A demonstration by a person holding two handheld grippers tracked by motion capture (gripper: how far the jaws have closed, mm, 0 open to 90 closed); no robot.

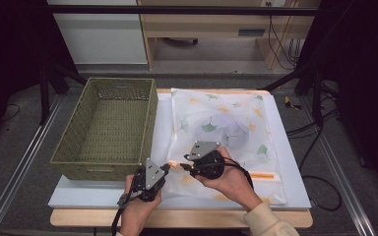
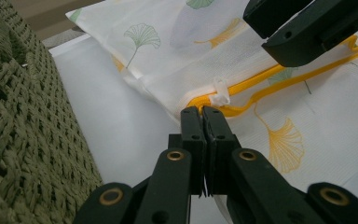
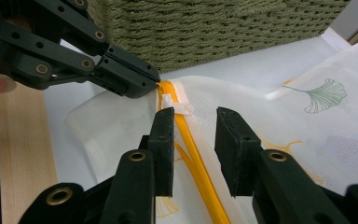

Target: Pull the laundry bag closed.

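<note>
A white mesh bag (image 1: 226,120) printed with ginkgo leaves lies flat on the white board. Its orange zipper (image 3: 199,170) runs along the near edge. My left gripper (image 2: 203,112) is shut on the bag's corner at the end of the zipper, seen from the other side in the right gripper view (image 3: 153,82). My right gripper (image 3: 193,119) is open just beyond it, its jaws standing either side of the zipper line. The small white zipper pull (image 3: 177,106) lies by the tip of the left jaw, with no pad pressing on it. In the high view both grippers (image 1: 170,166) (image 1: 187,168) meet at the bag's near left corner.
A green woven basket (image 1: 150,118) stands on the left of the board, close beside the left gripper (image 2: 23,140). The white board (image 1: 288,147) rests on a wooden tabletop (image 1: 177,219). Black frame rails flank the table.
</note>
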